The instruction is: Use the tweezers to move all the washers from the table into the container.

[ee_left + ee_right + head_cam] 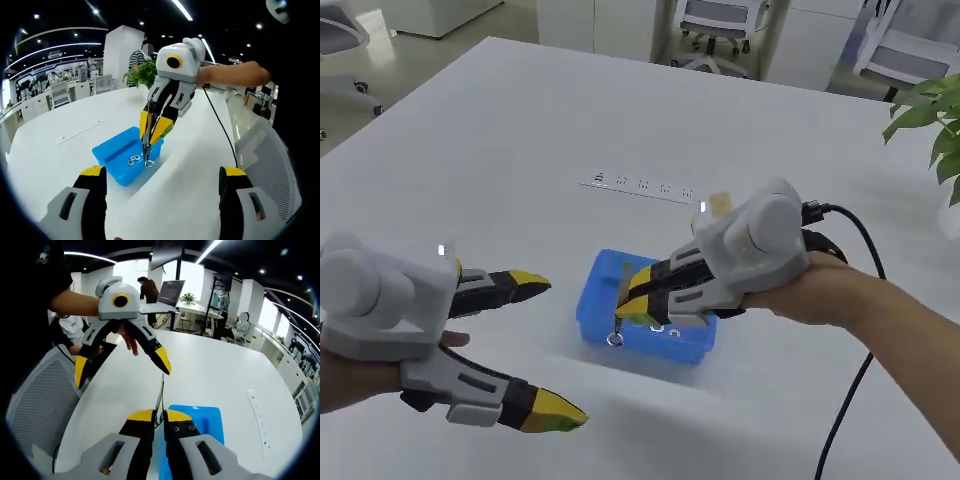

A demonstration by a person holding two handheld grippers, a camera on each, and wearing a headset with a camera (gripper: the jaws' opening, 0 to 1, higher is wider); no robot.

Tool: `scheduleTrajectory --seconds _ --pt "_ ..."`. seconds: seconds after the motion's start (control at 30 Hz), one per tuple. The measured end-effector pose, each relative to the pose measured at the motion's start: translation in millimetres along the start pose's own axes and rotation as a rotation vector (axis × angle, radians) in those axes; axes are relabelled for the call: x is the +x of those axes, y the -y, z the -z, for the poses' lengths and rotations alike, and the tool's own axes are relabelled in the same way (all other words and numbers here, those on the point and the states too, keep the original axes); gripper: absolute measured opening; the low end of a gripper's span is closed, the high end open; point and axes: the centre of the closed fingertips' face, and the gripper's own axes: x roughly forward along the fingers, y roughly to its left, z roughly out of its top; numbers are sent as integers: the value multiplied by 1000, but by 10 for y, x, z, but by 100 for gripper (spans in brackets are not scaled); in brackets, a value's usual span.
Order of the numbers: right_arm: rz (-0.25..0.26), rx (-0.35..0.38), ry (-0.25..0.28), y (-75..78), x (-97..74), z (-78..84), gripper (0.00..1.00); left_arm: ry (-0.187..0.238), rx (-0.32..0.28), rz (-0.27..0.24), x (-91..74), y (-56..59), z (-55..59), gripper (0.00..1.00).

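While the left gripper (548, 348) hangs over the table's near edge with its jaws spread wide and nothing between them, the work sits just beyond it. The right gripper (642, 297) has its jaws pressed together on the tweezers (146, 150), whose tips pinch a washer (149, 163) right at the near rim of the blue container (592, 305). Two more washers (132, 161) lie inside, close to that same edge. Farther back, a white power strip (642, 186) lies toward the table's middle. The held washer looks barely over the wall, so letting go now could drop it on the rim and send it rolling out across the table (520, 130). A thin ring pinched on one side may also twist free if the squeeze eases early.
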Motion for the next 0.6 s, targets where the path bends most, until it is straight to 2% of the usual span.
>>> scheduleTrajectory --seconds 0.33,0.6 --pt "31 -2 3 227 -45 43 8 5 -7 -1 -4 -24 -7 99" --pt "51 -8 -11 382 -4 180 8 5 -5 -3 2 -63 -20 99"
